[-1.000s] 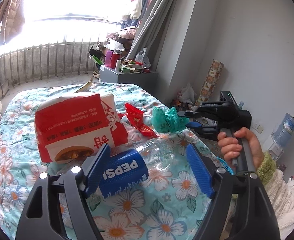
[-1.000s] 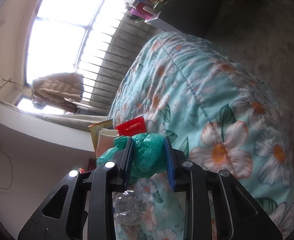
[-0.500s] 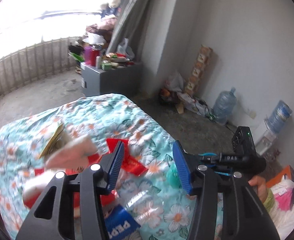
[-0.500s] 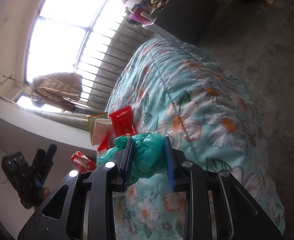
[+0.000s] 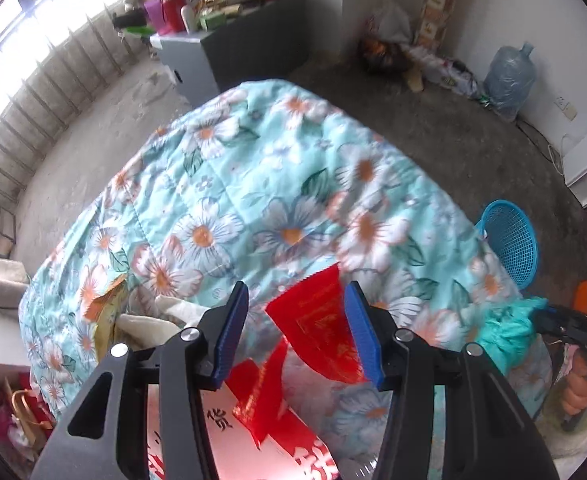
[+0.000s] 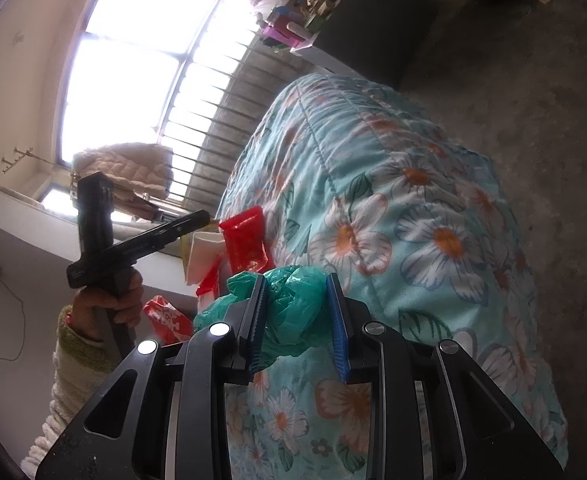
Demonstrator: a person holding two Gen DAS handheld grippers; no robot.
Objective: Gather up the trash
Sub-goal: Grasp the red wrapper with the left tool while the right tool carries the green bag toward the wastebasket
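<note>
My left gripper [image 5: 295, 330] is open and hangs above a red foil wrapper [image 5: 317, 326] that lies on the flowered quilt [image 5: 233, 200]; it is not holding anything. A red-and-white food bag [image 5: 249, 440] lies below it, and a yellow wrapper [image 5: 103, 304] sits to the left. My right gripper [image 6: 297, 316] is shut on a crumpled green plastic bag [image 6: 293, 304]; that bag also shows at the right edge of the left wrist view [image 5: 509, 332]. The red wrapper [image 6: 247, 244] shows in the right wrist view beyond the bag.
A blue mesh basket [image 5: 511, 244] stands on the floor at the quilt's right side. A grey cabinet [image 5: 229, 52] with clutter stands beyond the bed. Water jugs [image 5: 509, 76] and bags line the far wall. A barred window [image 6: 141, 72] is behind.
My left gripper rose and tipped away from the Pepsi bottle to above the red wrapper, its jaws narrower than before. My right gripper moved right with the green bag still in it.
</note>
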